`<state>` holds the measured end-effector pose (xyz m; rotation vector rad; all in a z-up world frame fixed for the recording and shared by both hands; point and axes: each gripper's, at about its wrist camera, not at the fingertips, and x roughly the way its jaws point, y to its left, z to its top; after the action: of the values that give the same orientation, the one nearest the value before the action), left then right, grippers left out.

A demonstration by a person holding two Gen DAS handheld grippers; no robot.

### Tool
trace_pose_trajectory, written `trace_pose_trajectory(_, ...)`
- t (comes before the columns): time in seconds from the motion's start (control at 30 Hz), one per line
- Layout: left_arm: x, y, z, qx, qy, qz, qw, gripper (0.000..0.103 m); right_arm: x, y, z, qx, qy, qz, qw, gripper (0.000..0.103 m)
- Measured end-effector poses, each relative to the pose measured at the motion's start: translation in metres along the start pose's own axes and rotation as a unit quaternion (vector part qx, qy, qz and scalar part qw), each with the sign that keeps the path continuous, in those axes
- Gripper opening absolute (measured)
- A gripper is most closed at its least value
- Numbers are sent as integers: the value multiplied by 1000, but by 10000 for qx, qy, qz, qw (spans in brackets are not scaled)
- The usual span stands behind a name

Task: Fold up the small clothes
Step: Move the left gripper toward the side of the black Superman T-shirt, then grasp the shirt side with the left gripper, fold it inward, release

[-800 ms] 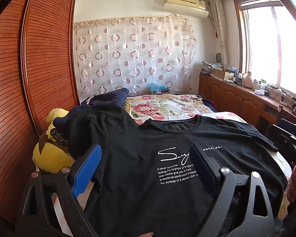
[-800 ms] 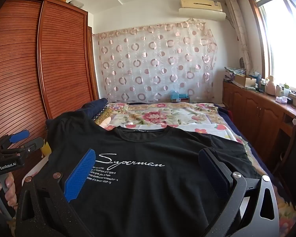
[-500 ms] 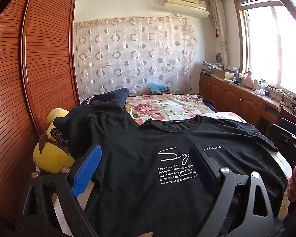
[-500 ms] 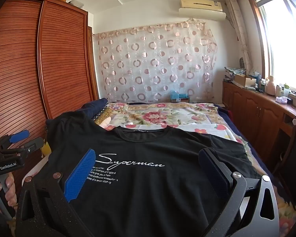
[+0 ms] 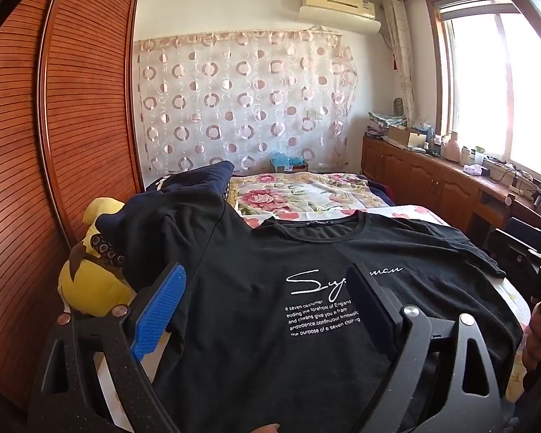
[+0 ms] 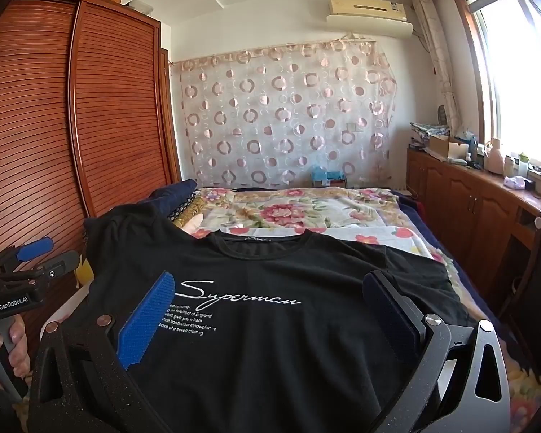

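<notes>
I judge the folding barely begun: the black cotton T-shirt with white "Superman" script (image 6: 270,324) lies spread face-up across the near end of the bed with the floral bedspread (image 6: 306,205), collar pointing away from me, and I see no fold made in the body. Its sleeve on my left rides up over a heap of dark navy clothing (image 5: 198,184) and a yellow plush toy (image 5: 90,281), so it is not lying flat; the sleeve on my right lies out toward the bed's edge. Everything is left to do: both sleeves, the side folds, and the final fold up. My left gripper (image 5: 267,306) hovers low over the shirt's left half, its blue-padded fingers (image 5: 158,310) wide apart with nothing between them. My right gripper (image 6: 270,317) hangs likewise over the right half, fingers spread wide and holding nothing. Both point forward along the shirt toward the collar, level and roughly side by side; I cannot tell whether either touches the cloth.
</notes>
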<state>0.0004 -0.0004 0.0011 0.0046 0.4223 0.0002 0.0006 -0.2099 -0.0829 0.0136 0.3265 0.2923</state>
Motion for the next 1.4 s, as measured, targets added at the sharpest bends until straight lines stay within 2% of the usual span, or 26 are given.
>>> trace_pose_trajectory(0.33, -3, 2, 1, -12, 3, -8, 10000, 91, 0, -1, 1, 33, 28, 10, 10000, 103)
trace_pose_trajectory(0.47, -1, 5, 0, -34, 120, -13, 9999, 91, 3, -2, -1, 6, 104, 47, 9999, 103)
trace_pose_trajectory(0.7, 16, 34, -12, -186, 380, 114, 9990, 91, 12, -10, -4, 31, 279, 202, 9994, 103)
trace_pose_trajectory(1.0, 30, 68, -11, -197, 531, 296, 9980, 91, 30, -6, 4, -132, 488, 448, 9977, 103)
trace_pose_trajectory(1.23, 53, 93, -3, -195, 620, 270, 9975, 91, 63, 4, 18, -570, 710, 765, 9929, 103)
trace_pose_trajectory(1.4, 78, 117, 9, -219, 688, 116, 9973, 91, 88, 0, 26, -805, 839, 1023, 9879, 103)
